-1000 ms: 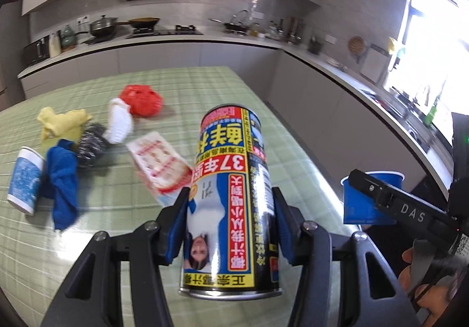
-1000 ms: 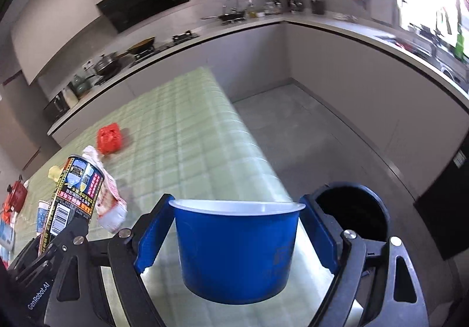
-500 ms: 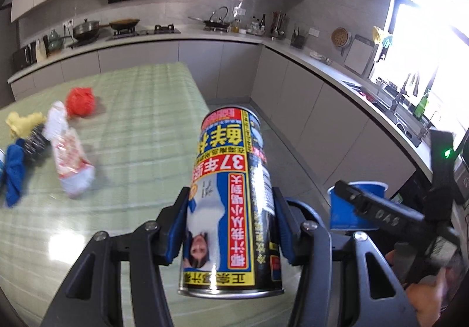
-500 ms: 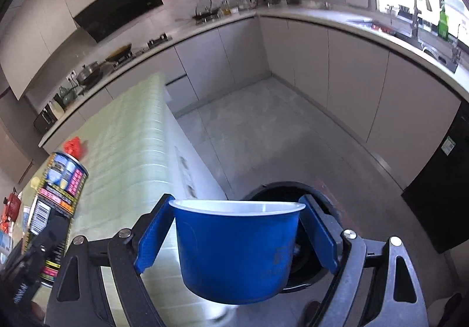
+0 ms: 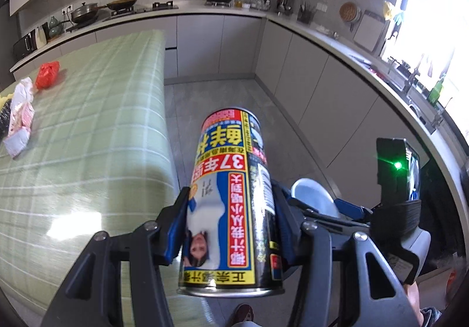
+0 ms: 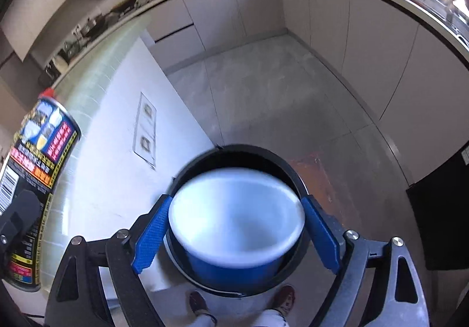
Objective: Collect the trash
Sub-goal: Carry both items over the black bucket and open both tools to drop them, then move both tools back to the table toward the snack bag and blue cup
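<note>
My left gripper [image 5: 231, 195] is shut on a tall printed can [image 5: 231, 195], held upright beyond the table's end; the same can [image 6: 38, 168] shows at the left of the right wrist view. My right gripper [image 6: 236, 203] hangs over a round black bin [image 6: 234, 151] on the floor. Its jaws are opening. The blue paper cup [image 6: 234, 218] between them is blurred and tipped, white inside showing, dropping loose into the bin. In the left wrist view the cup [image 5: 313, 198] peeks out behind the can.
The green checked table [image 5: 88, 121] lies to the left, with a red crumpled bag [image 5: 47, 73] and a pink-white packet [image 5: 20, 115] on it. The island's white end wall with sockets [image 6: 145, 127] stands beside the bin. A person's shoes [image 6: 199, 303] are below. Grey floor and cabinets surround.
Both grippers swung off the table's end and down over the floor bin. The right jaws widened and the blue cup tipped and slid down from their hold. The can stayed gripped.
</note>
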`<state>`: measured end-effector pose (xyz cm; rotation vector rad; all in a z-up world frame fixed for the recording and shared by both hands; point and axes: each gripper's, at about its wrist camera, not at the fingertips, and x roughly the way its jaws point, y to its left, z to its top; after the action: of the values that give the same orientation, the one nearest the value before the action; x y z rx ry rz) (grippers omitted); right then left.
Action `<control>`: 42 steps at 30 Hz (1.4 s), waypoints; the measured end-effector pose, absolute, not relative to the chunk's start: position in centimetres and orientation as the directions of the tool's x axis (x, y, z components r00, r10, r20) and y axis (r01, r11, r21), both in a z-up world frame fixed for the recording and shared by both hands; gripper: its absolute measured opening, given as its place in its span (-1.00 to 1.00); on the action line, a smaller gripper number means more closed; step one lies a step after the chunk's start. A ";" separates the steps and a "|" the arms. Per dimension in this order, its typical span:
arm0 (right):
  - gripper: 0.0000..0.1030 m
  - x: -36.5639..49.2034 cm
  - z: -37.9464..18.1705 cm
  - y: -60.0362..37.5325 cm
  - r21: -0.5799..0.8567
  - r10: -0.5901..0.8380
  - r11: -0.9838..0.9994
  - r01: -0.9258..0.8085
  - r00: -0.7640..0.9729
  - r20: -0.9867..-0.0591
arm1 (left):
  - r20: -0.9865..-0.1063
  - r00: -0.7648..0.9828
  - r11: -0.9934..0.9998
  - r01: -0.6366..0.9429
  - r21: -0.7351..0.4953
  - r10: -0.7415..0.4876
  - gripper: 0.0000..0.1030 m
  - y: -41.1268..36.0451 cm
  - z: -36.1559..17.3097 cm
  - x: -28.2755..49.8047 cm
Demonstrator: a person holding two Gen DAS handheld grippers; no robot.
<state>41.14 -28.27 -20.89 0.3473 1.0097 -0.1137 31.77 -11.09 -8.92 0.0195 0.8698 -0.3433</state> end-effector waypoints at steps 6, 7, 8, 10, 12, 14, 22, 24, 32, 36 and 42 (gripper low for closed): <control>0.73 40.9 -22.8 -30.4 0.232 0.076 0.939 0.254 0.506 -0.859 | -0.781 0.566 0.950 0.293 -0.108 -0.264 0.05 -13.5 -11.0 31.9; 0.73 40.9 -23.1 -30.4 0.233 0.085 0.943 0.238 0.505 -0.859 | -0.785 0.562 0.951 0.292 -0.106 -0.260 0.05 -13.7 -11.2 31.9; 0.73 41.2 -23.2 -30.1 0.233 0.092 0.946 0.227 0.501 -0.860 | -0.788 0.560 0.951 0.291 -0.104 -0.257 0.05 -13.8 -11.4 31.9; 0.73 41.9 -24.1 -29.9 0.234 0.114 0.950 0.209 0.464 -0.878 | -0.789 0.561 0.954 0.282 -0.103 -0.251 0.05 -13.7 -11.6 31.8; 0.73 42.0 -24.6 -30.0 0.246 0.134 0.950 0.194 0.456 -0.880 | -0.788 0.566 0.955 0.281 -0.093 -0.243 0.05 -13.8 -11.6 31.8; 0.74 42.0 -24.6 -30.2 0.240 0.132 0.952 0.188 0.456 -0.880 | -0.790 0.563 0.957 0.274 -0.097 -0.241 0.05 -13.7 -11.7 31.8; 0.75 41.8 -23.7 -31.4 0.190 0.059 0.955 0.227 0.482 -0.874 | -0.825 0.519 0.955 0.284 -0.081 -0.224 0.06 -15.0 -13.2 32.1; 0.75 41.5 -23.5 -32.0 0.178 0.034 0.951 0.252 0.488 -0.872 | -0.841 0.497 0.954 0.291 -0.071 -0.214 0.08 -15.6 -13.9 32.2; 0.75 40.8 -22.3 -32.6 0.165 -0.005 0.941 0.295 0.499 -0.866 | -0.825 0.532 0.954 0.299 -0.027 -0.190 0.44 -16.1 -12.1 32.0; 0.75 40.3 -20.6 -32.2 0.159 -0.030 0.937 0.311 0.526 -0.850 | -0.803 0.555 0.955 0.291 -0.055 -0.215 0.44 -14.9 -9.9 31.8; 0.75 39.4 -16.3 -30.7 0.168 -0.058 0.932 0.320 0.590 -0.805 | -0.766 0.595 0.954 0.289 -0.078 -0.243 0.44 -11.8 -5.8 31.0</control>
<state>39.42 -30.66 -16.27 0.3110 0.9167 -0.2240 31.05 -11.84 -5.83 0.0561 0.8808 -0.3090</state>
